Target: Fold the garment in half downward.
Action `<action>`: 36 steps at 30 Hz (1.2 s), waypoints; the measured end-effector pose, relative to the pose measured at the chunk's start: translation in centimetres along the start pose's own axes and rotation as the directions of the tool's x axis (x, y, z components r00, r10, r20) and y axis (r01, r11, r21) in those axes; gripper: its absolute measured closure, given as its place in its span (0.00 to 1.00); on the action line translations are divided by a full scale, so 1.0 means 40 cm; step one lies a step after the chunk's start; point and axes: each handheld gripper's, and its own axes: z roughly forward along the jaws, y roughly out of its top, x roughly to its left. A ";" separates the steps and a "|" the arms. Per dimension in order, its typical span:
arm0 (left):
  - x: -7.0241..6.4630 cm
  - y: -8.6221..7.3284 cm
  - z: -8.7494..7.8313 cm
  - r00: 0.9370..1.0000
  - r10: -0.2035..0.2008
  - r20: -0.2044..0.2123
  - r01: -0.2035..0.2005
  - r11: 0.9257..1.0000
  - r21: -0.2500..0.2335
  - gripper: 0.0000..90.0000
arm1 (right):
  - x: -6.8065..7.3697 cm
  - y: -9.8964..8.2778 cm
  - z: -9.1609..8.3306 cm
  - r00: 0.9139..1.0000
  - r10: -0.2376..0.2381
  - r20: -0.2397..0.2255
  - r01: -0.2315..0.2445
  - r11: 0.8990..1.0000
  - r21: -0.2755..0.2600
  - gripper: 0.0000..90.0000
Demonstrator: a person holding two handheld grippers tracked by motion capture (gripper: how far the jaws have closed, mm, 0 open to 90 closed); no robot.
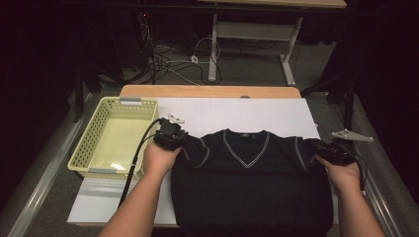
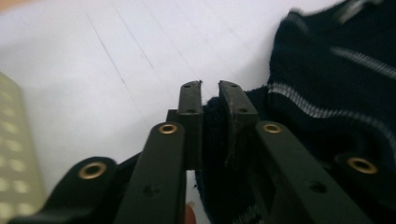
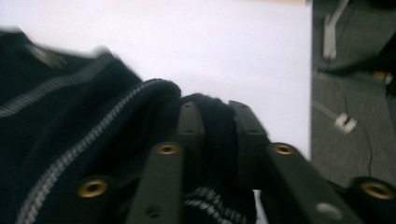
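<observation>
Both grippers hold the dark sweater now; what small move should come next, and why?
Probably carry both sleeve ends inward over the chest. The left gripper and right gripper each pinch knit fabric at a side of the navy V-neck sweater, which lies flat, so folding seems underway.

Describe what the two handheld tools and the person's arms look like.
Both tools are black. The left tool trails a black cable toward the table's near edge and carries a grey three-cornered plate; the right tool has one too. In the gripper views, the jaws are flat black bars with brass-coloured rivets. Both forearms are bare, no sleeves.
</observation>
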 end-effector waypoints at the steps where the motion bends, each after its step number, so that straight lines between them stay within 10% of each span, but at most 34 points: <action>1: -0.002 0.000 0.007 1.000 -0.001 0.002 0.001 1.000 0.007 0.81 | -0.002 -0.010 0.012 1.000 0.007 0.000 -0.007 1.000 0.019 0.74; 9: -0.021 0.018 0.019 0.999 -0.009 0.051 0.013 0.996 -0.084 0.48 | 0.015 0.034 -0.030 1.000 -0.018 -0.012 0.017 0.998 -0.064 0.55; 16: -0.051 0.005 0.120 0.993 -0.045 0.113 0.048 0.999 -0.025 0.43 | 0.062 0.020 0.064 0.999 0.019 -0.039 -0.017 0.999 0.036 0.56; 25: -0.062 -0.003 0.158 0.982 -0.022 0.188 0.020 1.000 0.014 0.72 | 0.063 0.003 0.124 0.995 0.051 -0.083 -0.039 0.989 0.141 0.69; 36: -0.073 0.008 0.060 0.984 0.036 0.177 -0.018 0.995 -0.103 0.90 | 0.078 0.018 0.041 0.998 -0.028 -0.058 0.030 0.999 0.038 0.86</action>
